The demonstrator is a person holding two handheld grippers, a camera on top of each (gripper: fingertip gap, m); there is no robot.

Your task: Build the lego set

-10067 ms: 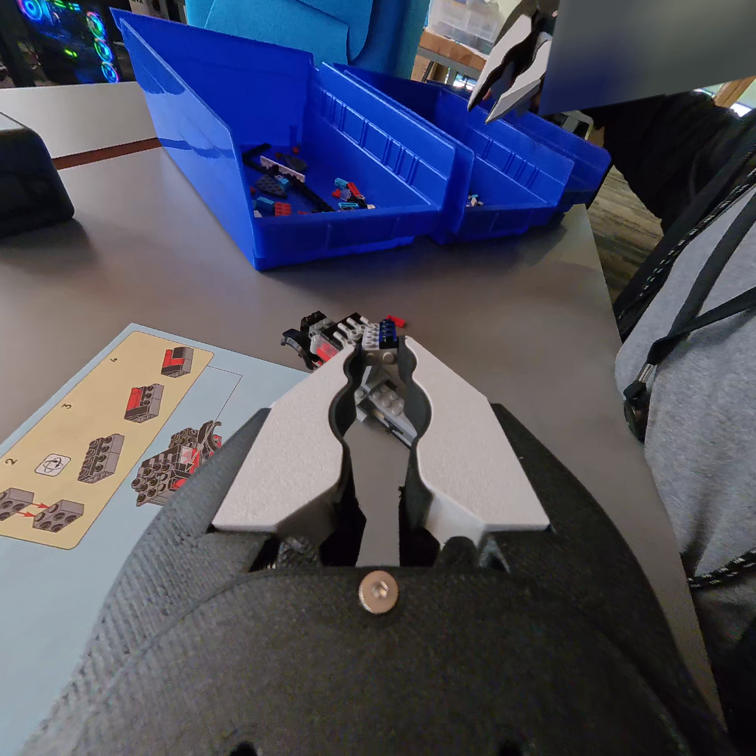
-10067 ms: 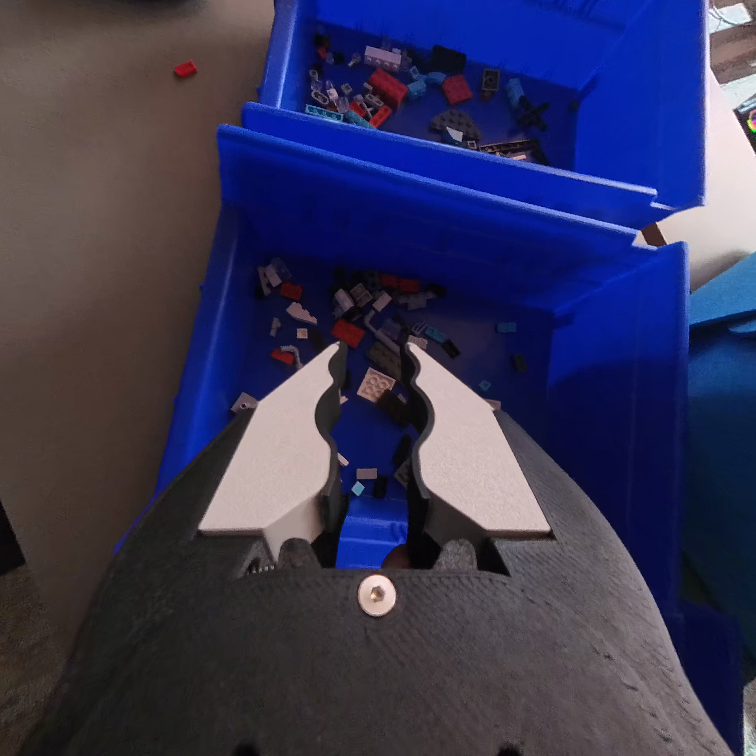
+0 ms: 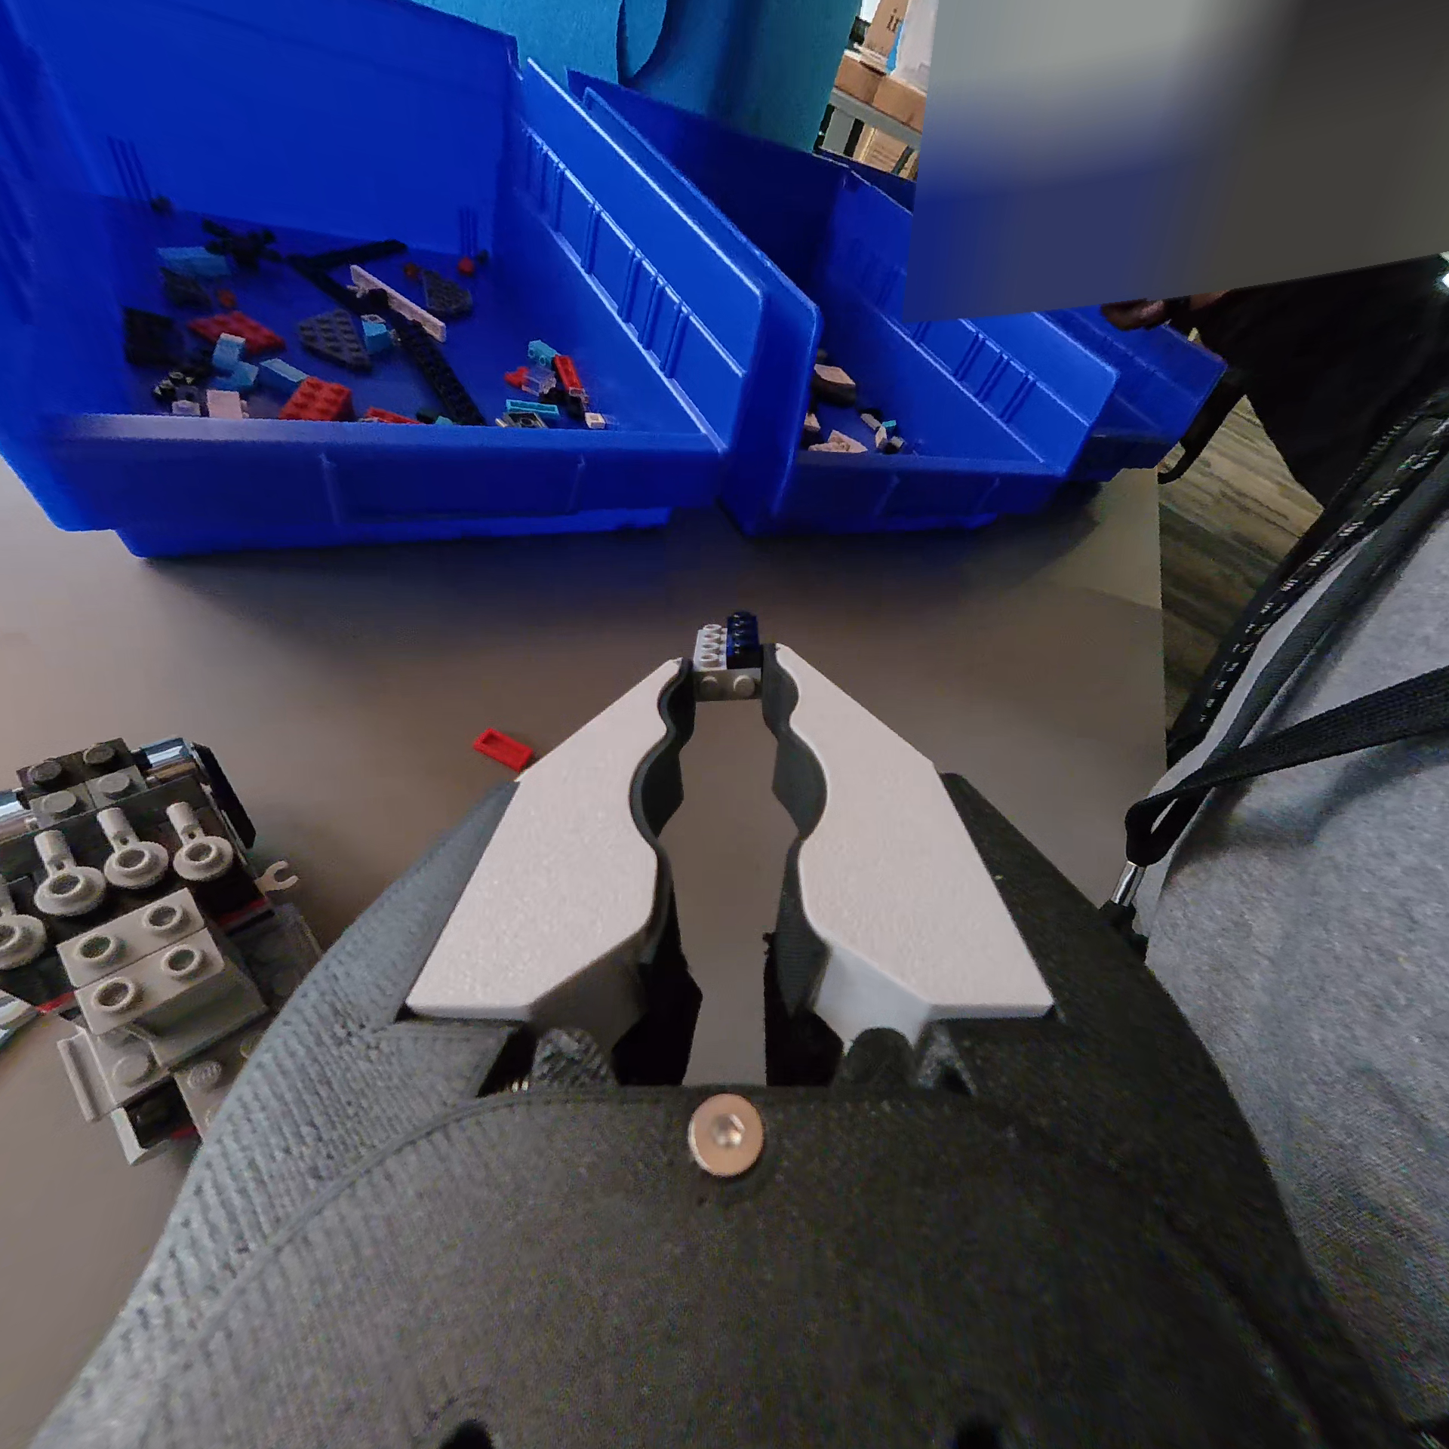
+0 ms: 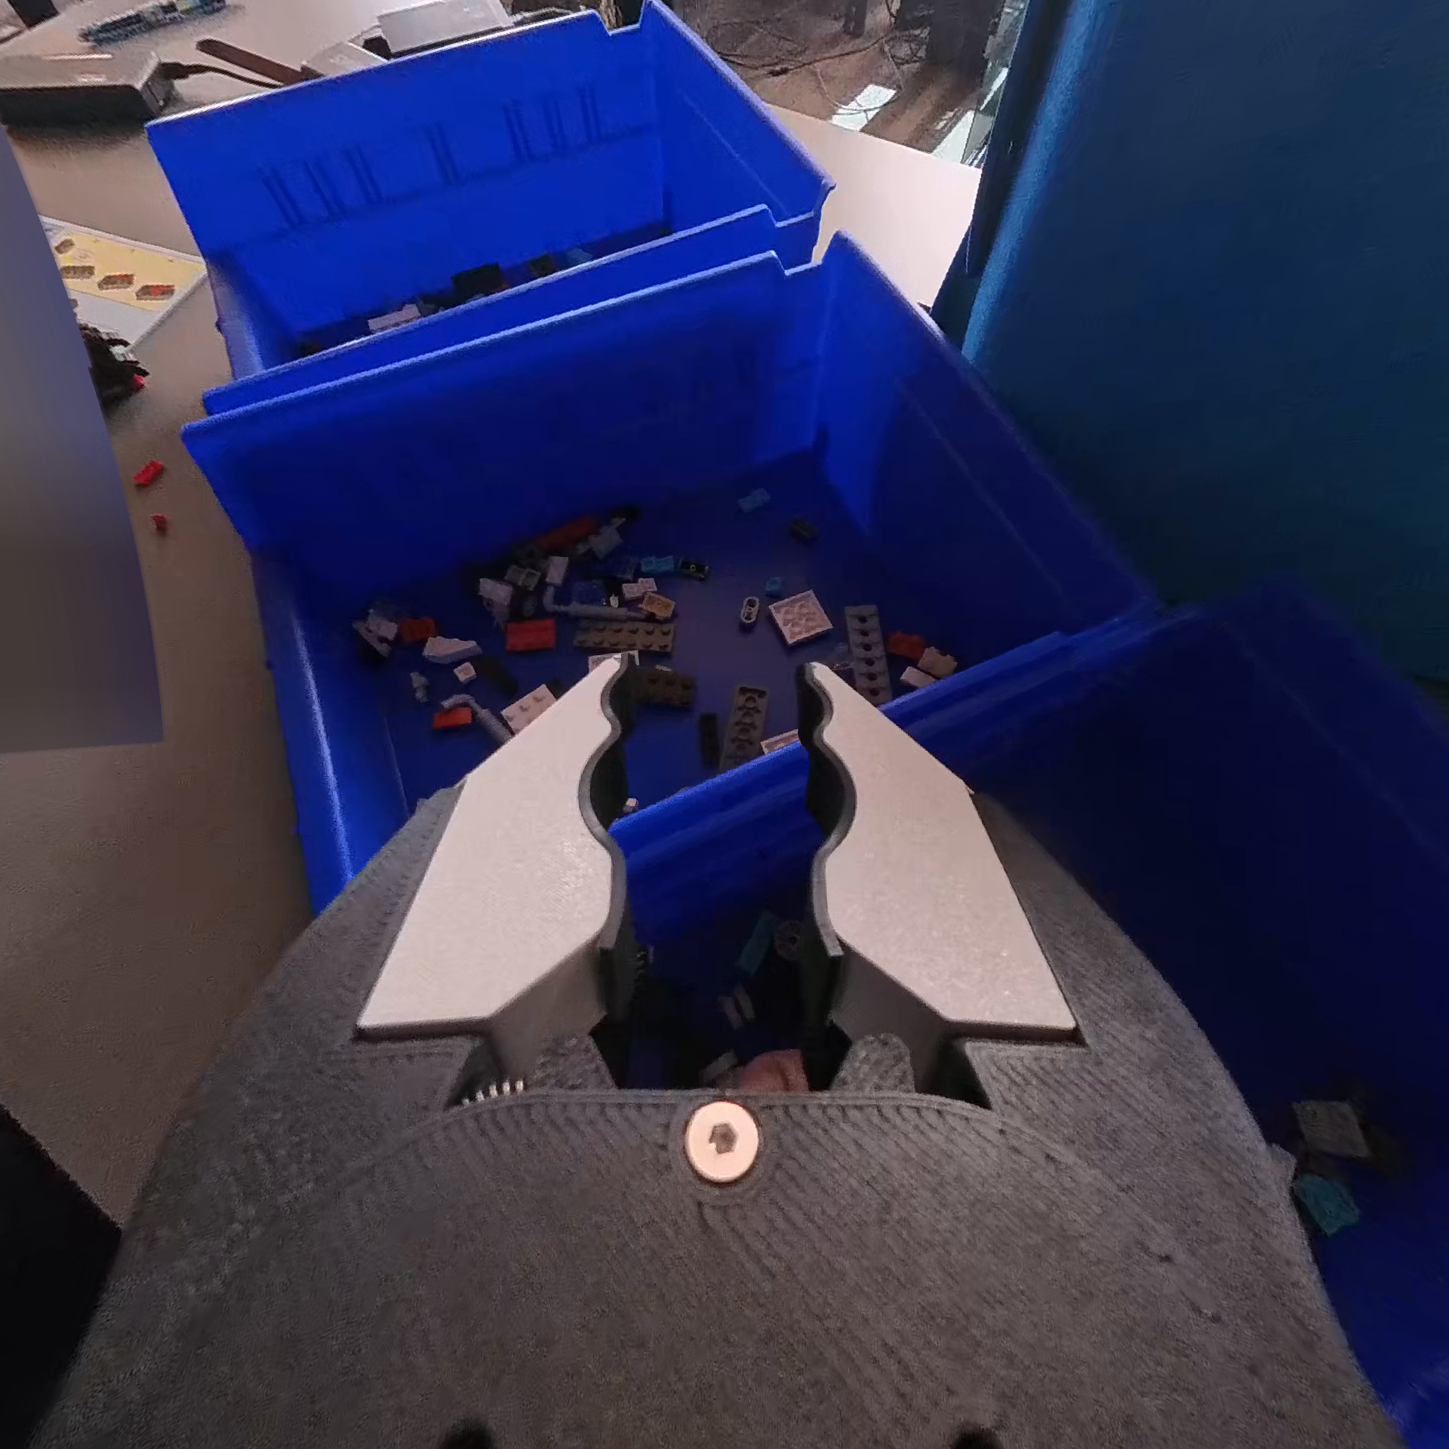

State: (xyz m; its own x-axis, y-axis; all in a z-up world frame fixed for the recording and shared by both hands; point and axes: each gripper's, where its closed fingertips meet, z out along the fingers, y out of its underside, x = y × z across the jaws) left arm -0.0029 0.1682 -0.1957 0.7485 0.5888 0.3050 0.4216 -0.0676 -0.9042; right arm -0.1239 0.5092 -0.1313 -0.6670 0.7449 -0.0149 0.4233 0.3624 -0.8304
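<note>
Lego was spread across the grey table in several states of readiness, and the build looked only partly done. At the left edge of the left wrist view lay a partly assembled grey-and-black lego model, studded plates stacked with a row of grey ringed pins along its top; it rested on the table with nothing gripping it. The left gripper had its pale fingers drawn close at the tips, pinching a small sub-assembly of a light grey studded brick and a dark blue brick above the tabletop, well apart from the model. A single small red flat tile lay loose on the table just beside that gripper's left finger. Over in the right wrist view, the right gripper hung with its jaws spread and nothing between them, above the middle blue plastic bin, whose floor held loose mixed lego pieces in grey, black, red and light blue. Another blue bin behind it held more pieces, and a printed instruction sheet lay past it on the table. Judging by how many parts remained in the bins, I took most of the set to be left to build, with the little held piece yet to be joined to the model.
</note>
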